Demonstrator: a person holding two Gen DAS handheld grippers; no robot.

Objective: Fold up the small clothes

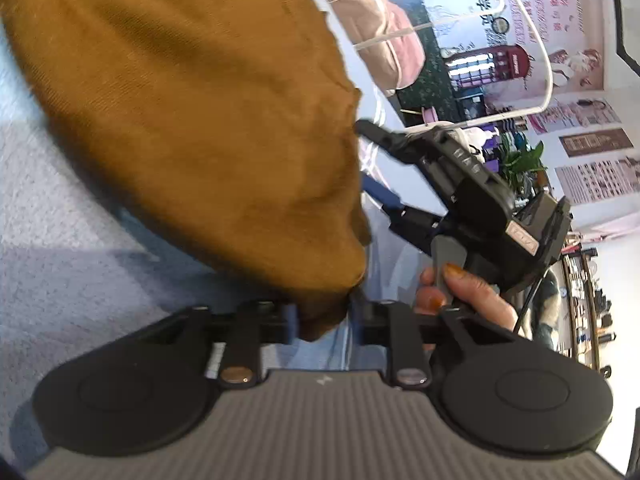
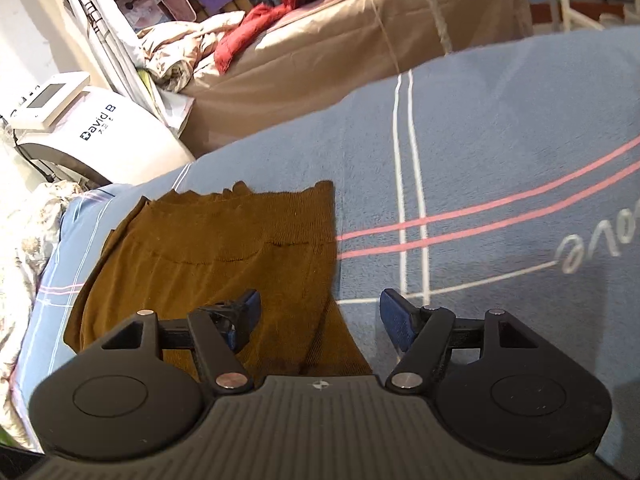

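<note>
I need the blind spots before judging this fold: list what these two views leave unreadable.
- Left wrist view: the left claw tips are buried in the mustard-brown knit garment.
- Left wrist view: posters are blurred, unreadable.
- Right wrist view: the garment's near end is hidden behind the open right claw.

garment (image 2: 208, 256): mustard-brown knit with a fine rib, plain, one stitched seam line curving across it

bed cover (image 2: 500, 152): dusty blue fleece, thin white double lines crossing pink double stripes, plus some white cursive lettering near the edge

left tool (image 1: 324, 320): matte black arms, grey ribbed body, blue pads

right tool (image 2: 316, 320): same deal, black with a grey ribbed body and bright blue pads

hand (image 1: 464, 292): orange nail polish

other bed (image 2: 320, 52): tan-brown cover, pinkish top

red clothing (image 2: 280, 4): deep red, heaped on that bed

machine (image 2: 100, 132): white with dark blue lettering
</note>
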